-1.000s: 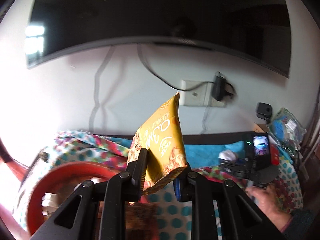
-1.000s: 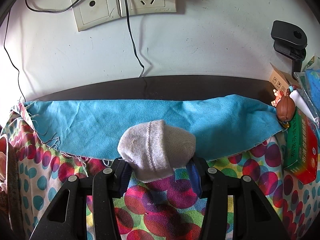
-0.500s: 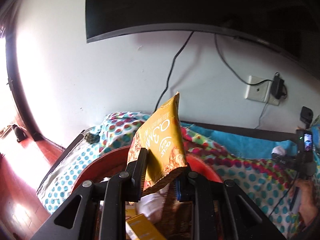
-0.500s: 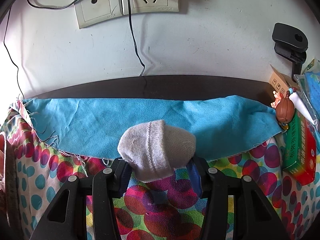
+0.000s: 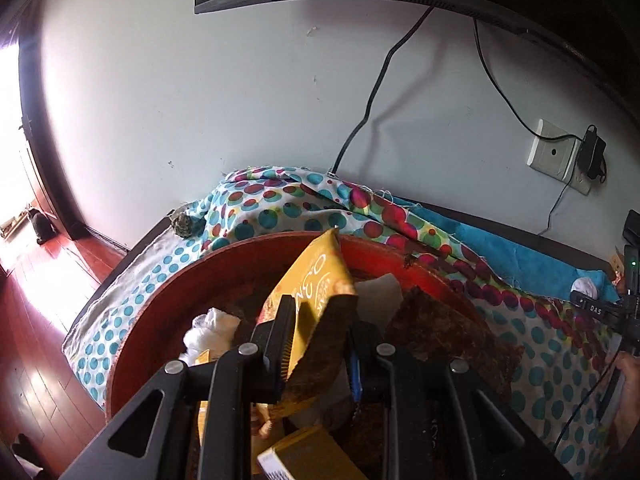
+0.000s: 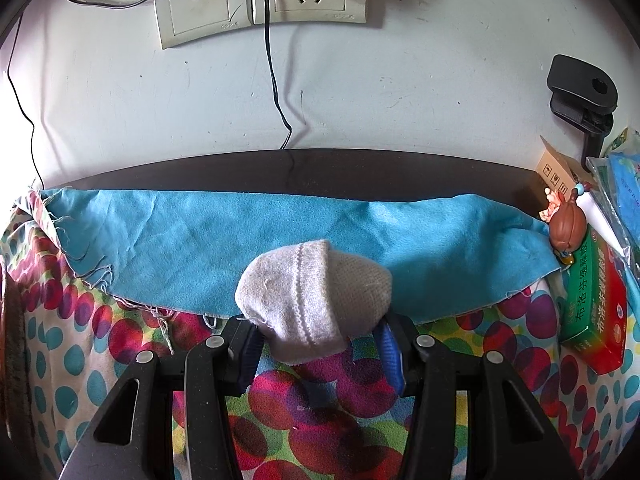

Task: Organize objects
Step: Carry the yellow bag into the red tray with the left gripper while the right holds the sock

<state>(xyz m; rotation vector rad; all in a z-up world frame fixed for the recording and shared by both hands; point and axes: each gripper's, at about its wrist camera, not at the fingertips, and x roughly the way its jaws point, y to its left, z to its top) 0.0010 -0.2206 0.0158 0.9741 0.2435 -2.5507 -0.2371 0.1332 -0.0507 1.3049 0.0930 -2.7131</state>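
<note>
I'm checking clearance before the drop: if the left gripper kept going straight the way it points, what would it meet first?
Probably the pile inside the red basin: the left gripper, holding the yellow snack packet, points down into it, toward the brown packet and white paper. Depth is unclear.

One red bowl [image 5: 168, 300], one yellow snack bag [image 5: 316, 280], one gray sock [image 6: 312, 296], one green box [image 6: 596, 308] and two wall sockets [image 6: 260, 4] are showing.

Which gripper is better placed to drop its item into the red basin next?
Left. The left gripper holds the yellow snack packet right over the red basin, jaws starting to open. The right gripper holds its grey sock over the blue cloth.
</note>
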